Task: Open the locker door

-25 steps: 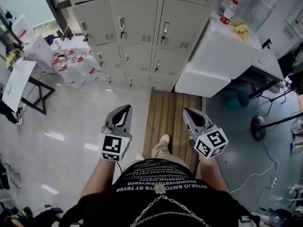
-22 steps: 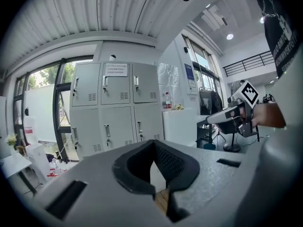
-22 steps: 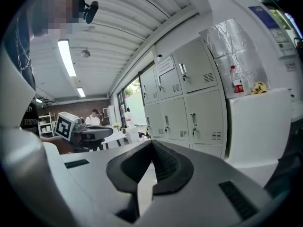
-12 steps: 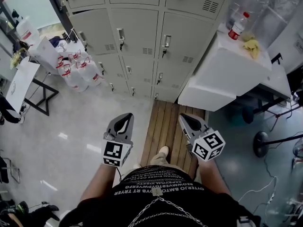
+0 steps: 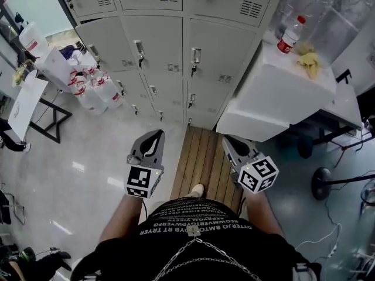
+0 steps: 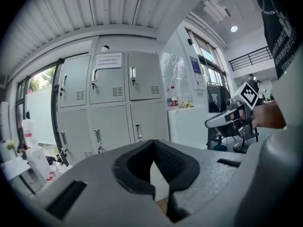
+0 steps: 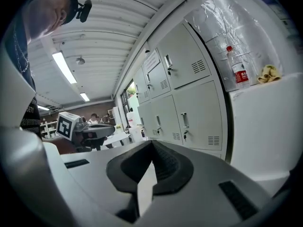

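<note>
A bank of grey lockers (image 5: 158, 40) stands ahead, every door shut, each with a small handle such as the one (image 5: 195, 56) on the middle door. The same lockers (image 6: 113, 103) fill the left gripper view and appear at the right of the right gripper view (image 7: 189, 112). My left gripper (image 5: 155, 134) and right gripper (image 5: 227, 140) hang low in front of the person's body, well short of the lockers, over the floor. Both are shut and hold nothing. The right gripper (image 6: 236, 117) is also seen from the left one.
A white cabinet (image 5: 263, 98) stands to the right of the lockers, with a red-labelled bottle (image 5: 290, 35) and a yellow cloth (image 5: 309, 63) on top. Water jugs (image 5: 96, 86) and a white table (image 5: 23, 101) are at the left. A wooden platform (image 5: 202, 151) lies underfoot.
The head view has moved nearer the lockers and slightly left, so the doors look larger. Both grippers stay shut, low and side by side.
</note>
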Demonstrator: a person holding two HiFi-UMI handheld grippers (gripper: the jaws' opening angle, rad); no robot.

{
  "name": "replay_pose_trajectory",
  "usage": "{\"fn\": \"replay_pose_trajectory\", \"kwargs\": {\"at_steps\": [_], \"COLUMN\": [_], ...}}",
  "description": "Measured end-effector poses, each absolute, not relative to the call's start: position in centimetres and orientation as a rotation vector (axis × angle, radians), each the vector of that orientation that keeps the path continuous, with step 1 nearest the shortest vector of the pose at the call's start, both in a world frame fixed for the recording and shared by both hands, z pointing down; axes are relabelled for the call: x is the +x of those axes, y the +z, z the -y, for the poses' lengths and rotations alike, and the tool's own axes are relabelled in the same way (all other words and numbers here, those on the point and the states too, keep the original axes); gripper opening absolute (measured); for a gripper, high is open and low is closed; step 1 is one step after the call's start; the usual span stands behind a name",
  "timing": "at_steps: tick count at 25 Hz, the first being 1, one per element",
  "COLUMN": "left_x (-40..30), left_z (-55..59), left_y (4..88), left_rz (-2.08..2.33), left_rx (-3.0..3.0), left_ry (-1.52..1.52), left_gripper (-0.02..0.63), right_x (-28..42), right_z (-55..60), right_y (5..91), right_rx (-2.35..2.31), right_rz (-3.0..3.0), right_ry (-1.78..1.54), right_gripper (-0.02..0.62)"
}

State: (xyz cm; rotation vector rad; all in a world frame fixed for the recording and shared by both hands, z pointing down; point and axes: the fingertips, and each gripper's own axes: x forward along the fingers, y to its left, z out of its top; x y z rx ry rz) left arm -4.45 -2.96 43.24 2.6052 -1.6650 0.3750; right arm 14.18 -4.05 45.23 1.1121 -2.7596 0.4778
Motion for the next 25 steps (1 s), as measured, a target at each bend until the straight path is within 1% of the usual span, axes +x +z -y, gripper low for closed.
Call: {"fn": "replay_pose_trajectory", "kwargs": {"at_steps": [8, 14, 25], "left_x": [-0.5, -0.5, -2.4], "left_z": [4.6, 3.9, 5.5], "left_y": [41.5, 42.3, 44.5], "left_rz": [1.677, 1.704, 1.681], "left_rx": [2.642, 2.602, 2.517], "left_ry": [0.373, 0.427, 0.409], "left_gripper": [-0.002, -0.002, -0.002], "right_x": [17.7, 19.7, 17.2], "right_z": [4.9, 5.5, 7.8], "right_y": [45.0, 46.1, 46.4], "right_rx": [1.077, 1.104, 1.054], "right_rz": [2.788, 2.784, 2.767], "right_ry": [0.502, 0.525, 0.516], "right_gripper": [-0.003, -0.003, -0.003]}}
